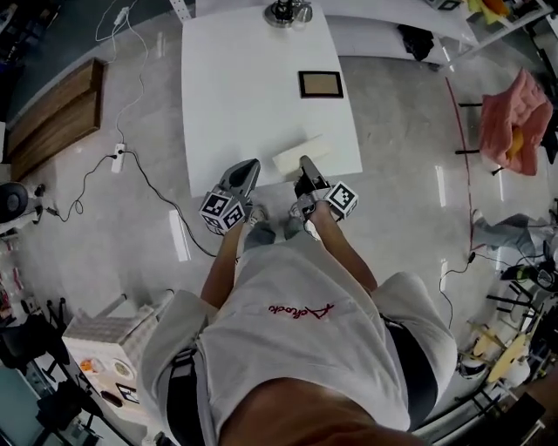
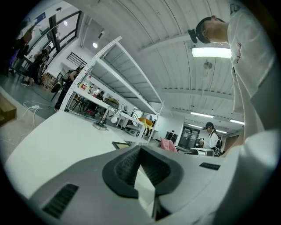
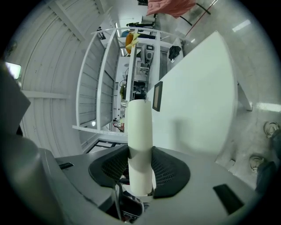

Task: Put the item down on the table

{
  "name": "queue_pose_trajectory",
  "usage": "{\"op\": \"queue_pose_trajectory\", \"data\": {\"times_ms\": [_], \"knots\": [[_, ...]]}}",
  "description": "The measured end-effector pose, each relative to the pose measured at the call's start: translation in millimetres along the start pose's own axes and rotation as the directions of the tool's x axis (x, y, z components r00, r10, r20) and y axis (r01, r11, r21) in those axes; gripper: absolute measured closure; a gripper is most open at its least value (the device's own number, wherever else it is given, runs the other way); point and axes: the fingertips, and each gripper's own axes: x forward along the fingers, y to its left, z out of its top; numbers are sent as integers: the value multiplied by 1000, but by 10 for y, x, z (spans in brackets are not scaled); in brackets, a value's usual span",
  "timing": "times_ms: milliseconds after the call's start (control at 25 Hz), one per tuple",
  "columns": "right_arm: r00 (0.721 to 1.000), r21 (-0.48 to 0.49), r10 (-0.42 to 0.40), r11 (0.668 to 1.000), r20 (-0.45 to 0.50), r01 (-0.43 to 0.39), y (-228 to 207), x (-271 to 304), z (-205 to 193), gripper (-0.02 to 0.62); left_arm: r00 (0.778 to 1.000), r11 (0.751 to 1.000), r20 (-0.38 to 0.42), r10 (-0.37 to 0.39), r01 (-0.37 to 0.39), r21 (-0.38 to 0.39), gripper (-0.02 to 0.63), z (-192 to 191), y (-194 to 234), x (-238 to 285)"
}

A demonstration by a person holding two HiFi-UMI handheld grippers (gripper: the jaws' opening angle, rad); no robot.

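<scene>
The item is a long cream-coloured block (image 1: 300, 153). It hangs just over the front edge of the white table (image 1: 235, 87), and my right gripper (image 1: 305, 165) is shut on its near end. In the right gripper view the block (image 3: 139, 125) runs straight out between the dark pads (image 3: 169, 169), with the gripper (image 3: 140, 151) over the tabletop (image 3: 197, 96). My left gripper (image 1: 251, 165) sits beside it at the table's front edge, apart from the block. Its tips (image 2: 140, 151) meet, and I see nothing held.
A dark-framed picture (image 1: 320, 84) lies on the table's right side and a round metal stand (image 1: 289, 12) stands at its far end. A power strip with cables (image 1: 118, 157) and wooden boards (image 1: 52, 118) are on the floor to the left. A pink cloth (image 1: 514, 122) hangs at the right.
</scene>
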Motion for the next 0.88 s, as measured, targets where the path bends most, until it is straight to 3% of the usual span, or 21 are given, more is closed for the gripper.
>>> {"op": "queue_pose_trajectory", "data": {"times_ms": [440, 880], "knots": [[992, 63, -126, 990, 6, 126, -536, -478, -226, 400, 996, 998, -86, -13, 7, -68, 592, -467, -142, -176], [982, 77, -185, 979, -42, 188, -725, -543, -451, 400, 995, 997, -95, -5, -3, -83, 592, -549, -120, -198]]}}
